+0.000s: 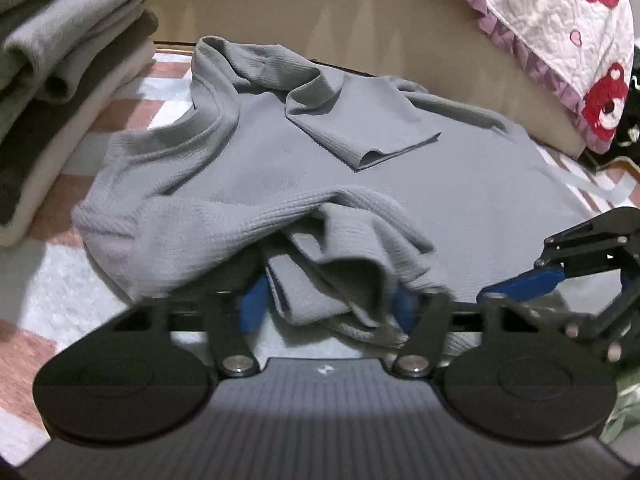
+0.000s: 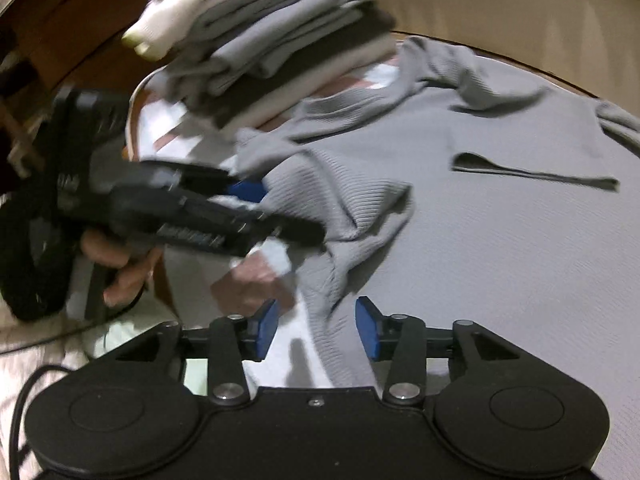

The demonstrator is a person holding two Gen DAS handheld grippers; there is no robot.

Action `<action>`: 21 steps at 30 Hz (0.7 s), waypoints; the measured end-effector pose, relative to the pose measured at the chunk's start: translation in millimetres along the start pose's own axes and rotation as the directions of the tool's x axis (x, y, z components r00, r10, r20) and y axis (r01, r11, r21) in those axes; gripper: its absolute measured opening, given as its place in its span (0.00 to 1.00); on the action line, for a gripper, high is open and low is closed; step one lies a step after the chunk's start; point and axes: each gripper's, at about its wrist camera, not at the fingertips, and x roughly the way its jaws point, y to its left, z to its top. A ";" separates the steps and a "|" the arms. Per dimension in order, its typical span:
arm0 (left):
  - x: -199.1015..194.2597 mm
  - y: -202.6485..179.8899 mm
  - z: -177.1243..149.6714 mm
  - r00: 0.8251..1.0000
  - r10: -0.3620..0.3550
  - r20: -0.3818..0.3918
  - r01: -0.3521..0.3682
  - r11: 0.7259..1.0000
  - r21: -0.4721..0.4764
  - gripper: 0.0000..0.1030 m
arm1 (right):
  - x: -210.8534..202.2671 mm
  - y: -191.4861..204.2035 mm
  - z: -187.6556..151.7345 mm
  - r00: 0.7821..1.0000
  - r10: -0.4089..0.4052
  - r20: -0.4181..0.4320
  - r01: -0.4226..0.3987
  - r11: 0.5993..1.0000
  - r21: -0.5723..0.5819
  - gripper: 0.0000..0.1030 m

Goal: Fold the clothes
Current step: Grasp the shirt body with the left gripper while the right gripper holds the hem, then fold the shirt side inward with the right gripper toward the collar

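Observation:
A grey ribbed shirt (image 1: pixel 460 184) lies spread on a pink-and-white checked cover (image 1: pixel 160 92), one short sleeve (image 1: pixel 360 124) folded onto its body. My left gripper (image 1: pixel 328 306) sits at the shirt's near edge. Its blue pads stand wide apart, with a bunch of the other sleeve lying between them and draped over the left finger. In the right wrist view the left gripper (image 2: pixel 272 208) reaches in from the left, under that raised fold. My right gripper (image 2: pixel 316 328) is open, its pads either side of the shirt's (image 2: pixel 500 260) side edge. It also shows low at right as the right gripper (image 1: pixel 536 280).
A stack of folded clothes (image 1: pixel 60 60) stands at the left, close to the shirt's collar; in the right wrist view the stack (image 2: pixel 272 40) is blurred. A beige padded back (image 1: pixel 320 12) runs behind. A quilt with red bears (image 1: pixel 560 20) hangs at the right. A hand (image 2: pixel 120 264) holds the left gripper.

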 end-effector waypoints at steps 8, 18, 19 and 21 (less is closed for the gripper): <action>-80.4 -13.6 8.9 0.980 -0.107 0.167 0.134 0.977 -0.163 0.11 | -10.0 14.9 4.6 1.000 0.000 0.024 0.003 0.995 -0.101 0.49; -124.2 -23.9 -30.5 0.963 -0.052 0.264 0.171 0.877 -0.449 0.11 | 14.6 85.0 2.4 0.977 -0.093 0.191 0.184 0.825 -0.535 0.58; -123.6 -20.2 -31.5 0.962 -0.066 0.265 0.192 0.852 -0.486 0.11 | 18.1 92.6 1.6 0.971 -0.095 0.218 0.206 0.795 -0.571 0.58; -119.4 -15.2 -28.4 0.962 -0.093 0.256 0.223 0.811 -0.541 0.12 | 24.2 101.1 6.5 0.968 -0.081 0.239 0.214 0.764 -0.609 0.40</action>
